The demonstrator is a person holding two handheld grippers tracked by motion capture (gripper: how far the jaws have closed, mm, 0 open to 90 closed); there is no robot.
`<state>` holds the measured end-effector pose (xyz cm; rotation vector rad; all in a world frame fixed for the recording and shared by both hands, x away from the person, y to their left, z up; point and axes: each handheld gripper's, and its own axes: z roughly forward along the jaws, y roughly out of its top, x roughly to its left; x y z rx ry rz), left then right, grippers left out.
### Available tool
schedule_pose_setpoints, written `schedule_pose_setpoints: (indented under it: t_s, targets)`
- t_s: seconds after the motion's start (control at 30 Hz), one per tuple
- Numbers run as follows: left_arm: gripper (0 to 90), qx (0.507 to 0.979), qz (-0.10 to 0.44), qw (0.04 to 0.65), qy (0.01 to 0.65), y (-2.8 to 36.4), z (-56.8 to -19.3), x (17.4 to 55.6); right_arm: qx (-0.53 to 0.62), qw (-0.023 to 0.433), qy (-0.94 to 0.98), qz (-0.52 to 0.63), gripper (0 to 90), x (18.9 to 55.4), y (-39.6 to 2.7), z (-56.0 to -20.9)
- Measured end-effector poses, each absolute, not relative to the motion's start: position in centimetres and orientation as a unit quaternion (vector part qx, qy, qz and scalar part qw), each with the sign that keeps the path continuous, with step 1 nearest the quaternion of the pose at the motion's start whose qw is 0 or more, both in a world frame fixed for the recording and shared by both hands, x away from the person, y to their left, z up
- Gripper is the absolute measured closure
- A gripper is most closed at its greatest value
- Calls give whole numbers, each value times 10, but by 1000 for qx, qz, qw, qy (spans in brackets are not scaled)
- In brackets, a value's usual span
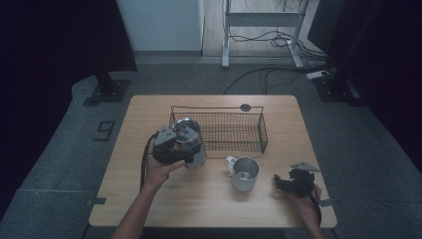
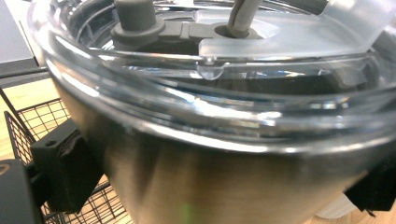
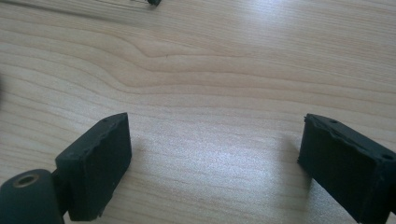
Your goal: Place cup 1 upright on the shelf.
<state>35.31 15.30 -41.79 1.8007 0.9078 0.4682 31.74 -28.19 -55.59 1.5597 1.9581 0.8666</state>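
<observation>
A light wooden desk stands on grey carpet in a dim room, dark curtains hanging at both sides and cables trailing over the floor beyond its far edge, near the legs of a white frame. A black wire basket sits at the desk's far middle. In front of it, toward the right, a white mug with a metal interior stands upright, handle to the left.

The person's left forearm reaches in from the bottom edge, the hand gripping the left claw at the basket's near-left corner. That claw pinches a steel tumbler with a clear plastic lid; the tumbler is tilted, its lid facing the camera above. In the left gripper view the tumbler's metal wall fills the space between the black jaws, with the lid's grey stopper and straw port visible and basket mesh behind at the left.

The right hand holds the right claw low near the desk's near-right corner, well apart from the mug. The right gripper view shows its jaws spread wide over bare wood grain, nothing between them.

Open desk surface lies along the near edge between the two hands and on the left side beyond the left forearm. The basket appears empty.
</observation>
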Motion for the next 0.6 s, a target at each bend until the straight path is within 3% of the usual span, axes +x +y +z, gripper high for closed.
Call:
schedule_pose_setpoints:
  t_s: [0.6]
  targets:
    - [44,752,202,502,378,153,-413,368,572,244,716,317,94,317,-282,-556]
